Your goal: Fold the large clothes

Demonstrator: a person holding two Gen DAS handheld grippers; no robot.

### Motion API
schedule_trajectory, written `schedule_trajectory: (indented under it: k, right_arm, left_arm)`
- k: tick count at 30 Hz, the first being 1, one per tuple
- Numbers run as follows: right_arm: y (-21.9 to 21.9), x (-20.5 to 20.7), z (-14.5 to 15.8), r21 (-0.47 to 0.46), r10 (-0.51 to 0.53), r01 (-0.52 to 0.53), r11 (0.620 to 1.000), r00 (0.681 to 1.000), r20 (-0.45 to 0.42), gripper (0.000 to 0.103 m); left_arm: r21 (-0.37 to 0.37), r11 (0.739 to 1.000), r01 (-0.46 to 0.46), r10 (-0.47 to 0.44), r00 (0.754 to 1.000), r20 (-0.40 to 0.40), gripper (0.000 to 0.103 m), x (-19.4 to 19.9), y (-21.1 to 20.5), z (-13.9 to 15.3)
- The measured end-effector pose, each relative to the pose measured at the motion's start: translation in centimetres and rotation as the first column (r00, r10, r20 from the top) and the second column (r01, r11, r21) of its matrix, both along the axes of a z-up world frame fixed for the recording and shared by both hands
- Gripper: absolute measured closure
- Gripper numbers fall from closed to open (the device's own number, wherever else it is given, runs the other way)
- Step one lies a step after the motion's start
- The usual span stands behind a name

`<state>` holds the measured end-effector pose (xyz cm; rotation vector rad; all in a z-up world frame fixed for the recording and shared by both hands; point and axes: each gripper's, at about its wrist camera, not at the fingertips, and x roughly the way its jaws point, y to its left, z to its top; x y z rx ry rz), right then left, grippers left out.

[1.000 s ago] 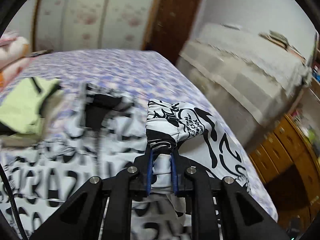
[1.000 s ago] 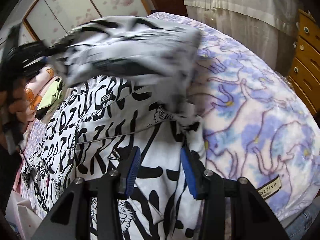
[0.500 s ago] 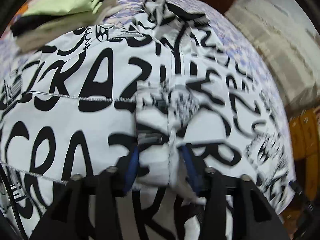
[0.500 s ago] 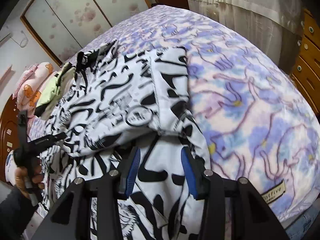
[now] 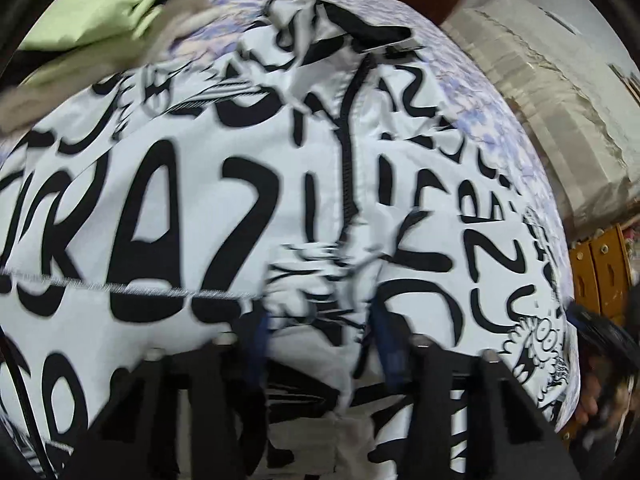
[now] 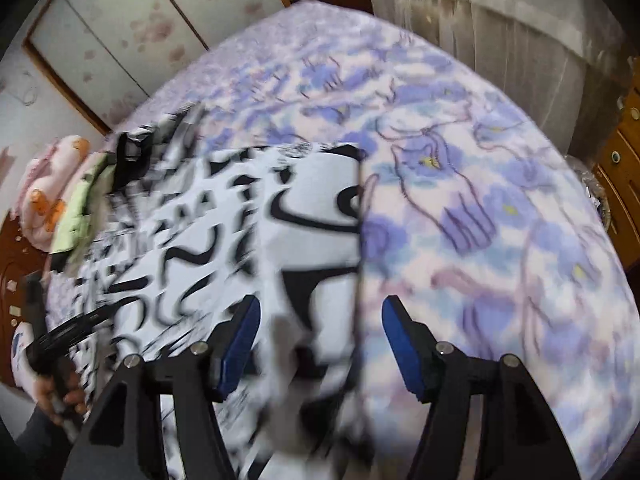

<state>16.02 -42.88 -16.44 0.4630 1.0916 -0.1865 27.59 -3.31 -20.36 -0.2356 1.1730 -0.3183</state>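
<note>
Nowhere in either view is there a box or basket; the only thing that holds anything is the bed, whose purple flowered blanket carries the black-and-white lettered jacket. A pale green garment lies bunched at 11 o'clock in the left wrist view, just beside the jacket's collar end.

In that left view the jacket's dark zipper runs from the fingers up toward 12 o'clock, so its long axis points away from the camera, collar farthest off. The left gripper has its blue pads parted, a fold of printed cloth lying loosely between them; the blur leaves it unclear whether either pad touches it.

The right gripper stands wide open over the jacket's straight side edge, which runs toward 12 o'clock. From 1 to 4 o'clock of that edge, bare blanket stretches to the bed's rim, with curtains beyond.
</note>
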Motion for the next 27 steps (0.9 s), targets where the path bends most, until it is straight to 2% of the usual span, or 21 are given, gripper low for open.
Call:
schedule_trajectory:
  k: [2, 5, 6, 7, 8, 10, 12, 14, 15, 16, 17, 19, 20, 21, 23, 27]
  right_arm:
    - [-1.2, 2.1, -1.7, 0.031, -0.021, 0.021, 0.999, 0.999, -0.025, 0.039]
    - [-2.1, 3.3, -2.6, 0.085, -0.058, 0.059, 0.995, 0.998, -0.007, 0.039]
    - [-2.1, 3.4, -2.6, 0.087, -0.06, 0.06, 0.994, 0.998, 0.006, 0.046]
    - [-1.8, 3.8, -2.5, 0.069, -0.039, 0.038, 0.997, 0.999, 0.015, 0.064]
    - [-1.3, 4.4, -2.3, 0.031, 0.004, -0.005, 1.0, 1.0, 0.007, 0.099]
    - [-0.5, 4.5, -1.3, -0.068, 0.012, -0.01, 0.998, 1.0, 0.025, 0.099]
    - [0.0, 4.6, -1.3, -0.142, 0.001, 0.005, 0.99, 0.999, 0.038, 0.099]
    - [0.1, 4.9, -2.7, -0.173, -0.004, 0.003, 0.985, 1.0, -0.008, 0.098]
    - [0.2, 5.0, -2.7, -0.184, -0.006, 0.003, 0.983, 1.0, -0.014, 0.097]
    - [0.2, 4.7, -2.3, -0.19, -0.01, 0.008, 0.982, 1.0, -0.012, 0.096]
    - [0.1, 4.3, -1.7, -0.181, -0.02, 0.017, 0.983, 1.0, -0.014, 0.091]
    - [0.0, 3.1, -0.6, -0.131, -0.017, 0.016, 0.991, 1.0, -0.008, 0.085]
    - [-0.1, 2.2, 0.1, -0.106, -0.007, 0.008, 0.994, 1.0, 0.013, 0.082]
    - [0.4, 1.6, 0.6, -0.101, 0.001, 0.002, 0.995, 1.0, 0.027, 0.077]
    - [1.1, -1.2, 1.9, -0.112, 0.027, -0.022, 0.993, 0.999, 0.044, 0.069]
    - [3.7, -5.6, 2.7, -0.123, 0.088, -0.081, 0.989, 0.995, 0.056, 0.068]
  left_arm:
    - [0.021, 1.0, 0.017, -0.018, 0.999, 0.026, 0.071, 0.4, -0.6, 0.6]
    - [0.079, 0.996, 0.032, -0.039, 0.996, 0.085, 0.073, 1.2, -1.4, 2.0]
    - [0.095, 0.995, 0.029, -0.039, 0.994, 0.106, 0.074, 1.5, -1.7, 2.6]
    - [0.096, 0.995, 0.023, -0.035, 0.992, 0.122, 0.074, 1.7, -1.6, 3.1]
    - [0.084, 0.996, 0.014, -0.026, 0.989, 0.147, 0.074, 2.0, -1.7, 3.7]
    - [0.063, 0.998, -0.002, -0.01, 0.982, 0.191, 0.074, 2.4, -1.5, 4.7]
    - [0.083, 0.997, -0.003, -0.015, 0.977, 0.212, 0.073, 3.1, -2.0, 4.0]
    - [0.14, 0.99, 0.004, -0.025, 0.988, 0.152, 0.07, 3.9, -2.4, 2.0]
    - [0.169, 0.986, 0.005, -0.024, 0.993, 0.113, 0.065, 4.2, -2.6, 0.9]
    - [0.184, 0.983, -0.002, -0.011, 0.998, 0.069, 0.062, 4.3, -2.3, 0.0]
    - [0.18, 0.984, -0.012, 0.003, 0.999, 0.05, 0.06, 4.3, -2.1, -0.2]
    - [0.132, 0.991, -0.034, 0.03, 0.999, 0.031, 0.053, 3.7, -1.1, 0.3]
    - [0.112, 0.993, -0.04, 0.038, 0.999, 0.021, 0.041, 3.4, -0.5, 0.5]
    - [0.097, 0.994, -0.051, 0.049, 0.999, 0.02, 0.034, 2.7, 0.2, 0.9]
    - [0.092, 0.993, -0.067, 0.065, 0.998, 0.022, 0.034, 1.5, 1.6, 1.3]
    - [0.068, 0.994, -0.088, 0.089, 0.996, -0.015, 0.034, -0.9, 3.8, 0.8]
